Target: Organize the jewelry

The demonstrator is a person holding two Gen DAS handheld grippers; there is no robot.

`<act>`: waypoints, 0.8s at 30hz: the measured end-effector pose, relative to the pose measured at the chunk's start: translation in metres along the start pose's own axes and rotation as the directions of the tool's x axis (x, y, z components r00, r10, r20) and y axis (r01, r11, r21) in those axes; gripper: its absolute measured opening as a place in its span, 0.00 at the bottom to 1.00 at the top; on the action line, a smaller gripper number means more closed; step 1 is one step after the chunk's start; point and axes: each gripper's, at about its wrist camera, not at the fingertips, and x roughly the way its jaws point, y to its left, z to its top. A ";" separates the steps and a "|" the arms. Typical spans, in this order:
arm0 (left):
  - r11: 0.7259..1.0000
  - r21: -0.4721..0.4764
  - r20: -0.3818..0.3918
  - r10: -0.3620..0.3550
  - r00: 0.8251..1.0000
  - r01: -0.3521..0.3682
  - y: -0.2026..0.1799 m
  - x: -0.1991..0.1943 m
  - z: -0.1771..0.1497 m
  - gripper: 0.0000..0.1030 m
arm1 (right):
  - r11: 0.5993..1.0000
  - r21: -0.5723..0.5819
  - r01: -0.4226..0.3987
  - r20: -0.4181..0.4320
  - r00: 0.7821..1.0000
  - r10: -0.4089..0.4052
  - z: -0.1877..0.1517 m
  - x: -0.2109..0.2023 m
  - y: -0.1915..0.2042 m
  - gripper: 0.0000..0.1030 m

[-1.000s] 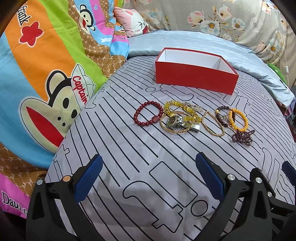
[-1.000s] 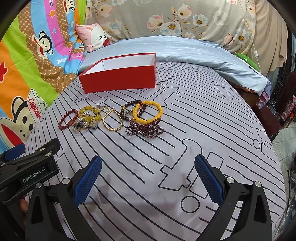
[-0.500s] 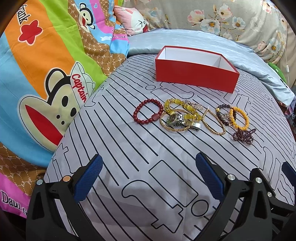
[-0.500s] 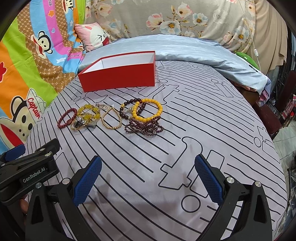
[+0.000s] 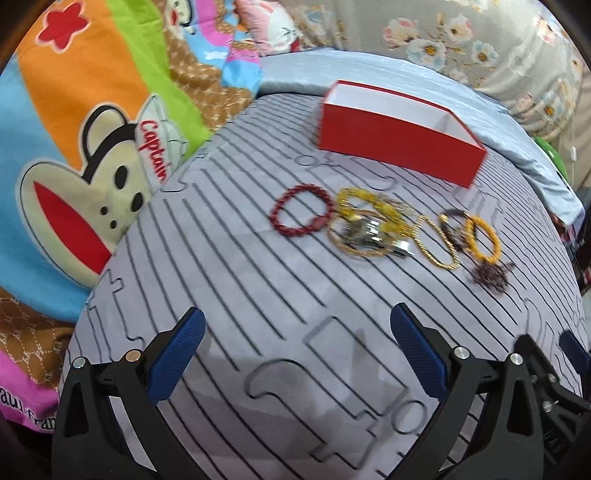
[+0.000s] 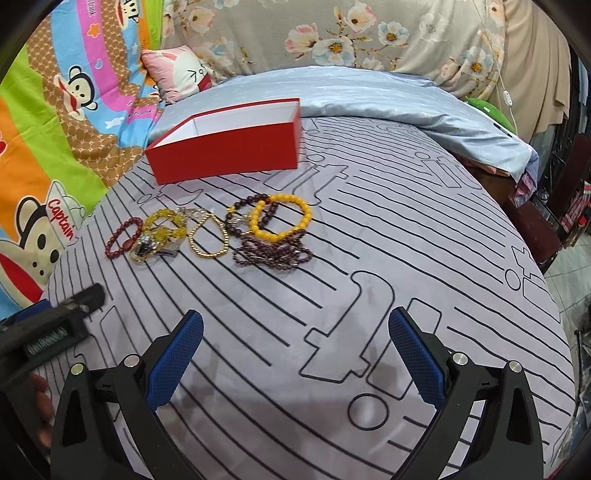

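A row of jewelry lies on the grey striped sheet (image 6: 424, 240): a red bead bracelet (image 5: 301, 210) (image 6: 123, 238), a yellow bead bracelet over a watch and gold bangle (image 5: 364, 229) (image 6: 159, 240), a gold chain (image 5: 436, 242) (image 6: 208, 238), a dark bead bracelet (image 6: 243, 214), an orange bead bracelet (image 5: 482, 240) (image 6: 280, 218) and a dark purple bead strand (image 5: 491, 275) (image 6: 273, 253). An open red box (image 5: 399, 133) (image 6: 225, 142) stands behind them. My left gripper (image 5: 295, 350) and right gripper (image 6: 295, 354) are both open and empty, short of the jewelry.
A cartoon monkey blanket (image 5: 74, 166) lies along the left. A light blue quilt (image 6: 388, 96) and a floral cover (image 6: 369, 33) lie behind the box. The bed edge drops off at the right (image 6: 554, 258). The left gripper body shows in the right wrist view (image 6: 48, 328).
Both grippers have moved forward toward the jewelry and box. The left wrist view is now blurred by motion. Both stay open.
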 end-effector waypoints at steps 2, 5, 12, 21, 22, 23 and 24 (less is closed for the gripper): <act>1.000 -0.018 0.007 0.021 1.000 -0.021 0.010 0.003 0.004 0.95 | 1.000 0.005 0.008 -0.005 1.000 -0.008 0.000 0.003 -0.004 0.95; 0.998 -0.046 0.017 0.035 0.999 -0.034 0.026 0.008 0.013 0.95 | 1.000 0.014 0.013 -0.015 1.000 -0.013 0.001 0.008 -0.009 0.95; 0.998 -0.036 0.067 0.059 0.996 -0.056 0.032 0.017 0.041 0.95 | 1.000 0.008 0.009 -0.024 1.000 -0.009 0.009 0.018 -0.011 0.95; 0.998 -0.025 0.085 0.068 0.994 -0.066 0.025 0.047 0.073 0.92 | 0.998 0.039 -0.038 -0.024 0.999 0.039 0.030 0.027 -0.013 0.90; 0.998 -0.017 0.079 0.057 0.995 -0.055 0.024 0.051 0.076 0.87 | 0.998 0.037 -0.044 -0.024 0.999 0.045 0.031 0.028 -0.011 0.88; 0.999 -0.015 0.072 0.052 0.996 -0.051 0.024 0.055 0.078 0.82 | 0.998 0.033 -0.050 -0.026 0.998 0.050 0.032 0.029 -0.010 0.85; 0.999 -0.015 0.064 0.046 0.997 -0.045 0.024 0.059 0.079 0.79 | 0.998 0.027 -0.054 -0.030 0.998 0.055 0.032 0.030 -0.007 0.85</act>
